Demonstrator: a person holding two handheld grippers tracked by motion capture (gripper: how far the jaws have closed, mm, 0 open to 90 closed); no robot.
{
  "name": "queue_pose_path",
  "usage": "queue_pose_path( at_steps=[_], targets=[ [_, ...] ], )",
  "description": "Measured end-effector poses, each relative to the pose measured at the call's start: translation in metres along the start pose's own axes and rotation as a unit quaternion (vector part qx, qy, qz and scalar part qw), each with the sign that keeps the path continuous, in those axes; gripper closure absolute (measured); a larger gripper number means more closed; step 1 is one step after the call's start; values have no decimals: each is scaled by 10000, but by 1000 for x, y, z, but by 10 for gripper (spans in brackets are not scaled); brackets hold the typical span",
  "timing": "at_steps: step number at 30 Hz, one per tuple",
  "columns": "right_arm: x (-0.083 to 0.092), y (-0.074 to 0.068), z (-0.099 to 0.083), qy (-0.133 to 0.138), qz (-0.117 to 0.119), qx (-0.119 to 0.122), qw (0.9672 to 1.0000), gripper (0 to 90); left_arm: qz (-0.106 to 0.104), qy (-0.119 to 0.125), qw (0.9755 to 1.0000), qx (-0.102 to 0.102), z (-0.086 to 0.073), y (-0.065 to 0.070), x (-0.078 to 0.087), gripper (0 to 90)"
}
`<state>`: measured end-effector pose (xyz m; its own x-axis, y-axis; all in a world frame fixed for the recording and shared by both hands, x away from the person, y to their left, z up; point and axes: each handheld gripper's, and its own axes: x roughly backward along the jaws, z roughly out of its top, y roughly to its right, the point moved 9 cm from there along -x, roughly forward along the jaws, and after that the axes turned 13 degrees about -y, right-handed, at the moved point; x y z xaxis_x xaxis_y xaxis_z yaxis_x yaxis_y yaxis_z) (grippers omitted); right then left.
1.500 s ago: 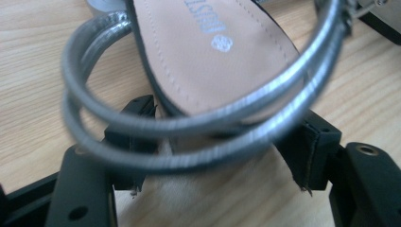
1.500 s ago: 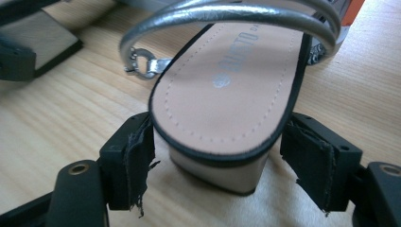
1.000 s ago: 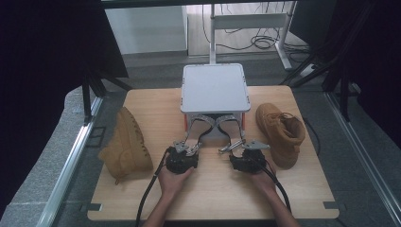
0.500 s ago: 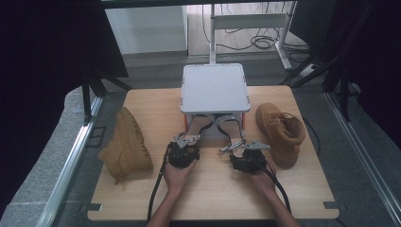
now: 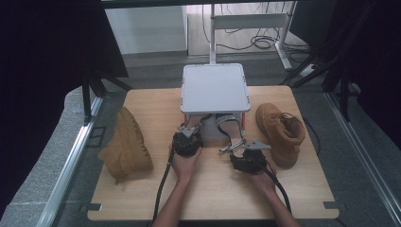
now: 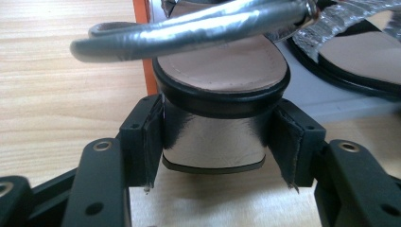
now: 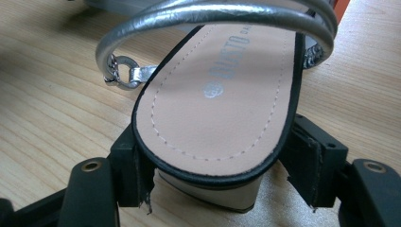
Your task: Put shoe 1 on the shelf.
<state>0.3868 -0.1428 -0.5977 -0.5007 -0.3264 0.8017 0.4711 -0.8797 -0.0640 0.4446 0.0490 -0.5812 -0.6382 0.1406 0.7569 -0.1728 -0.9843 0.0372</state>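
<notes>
Both sandals carry silver metallic straps. The left sandal (image 6: 222, 61) has a tan insole edged in black over a shiny silver block heel. The right sandal (image 7: 222, 104) shows a tan insole with pale dotted stitching, a silver printed logo and a black rim. The two boots (image 5: 125, 146) (image 5: 281, 132) are tan-brown. The tabletop (image 5: 142, 104) is pale wood-grain. The stand (image 5: 215, 87) is light grey with orange legs. Each gripper (image 6: 220, 156) (image 7: 222, 184) is black.
</notes>
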Motion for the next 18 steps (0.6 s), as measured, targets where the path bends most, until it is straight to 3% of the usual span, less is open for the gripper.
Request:
queue_pose_path(
  at_steps=[5, 9, 18],
  targets=[
    [0, 0, 0, 11, 18, -7, 10000, 333, 98, -6, 9999, 33, 2, 2, -5, 412],
    [0, 1, 0, -6, 11, 4, 10000, 334, 92, -60, 9997, 211, 4, 4, -12, 412],
    [0, 1, 0, -2, 14, -2, 10000, 334, 78, -173, 9998, 102, 2, 4, -15, 410]
  ],
)
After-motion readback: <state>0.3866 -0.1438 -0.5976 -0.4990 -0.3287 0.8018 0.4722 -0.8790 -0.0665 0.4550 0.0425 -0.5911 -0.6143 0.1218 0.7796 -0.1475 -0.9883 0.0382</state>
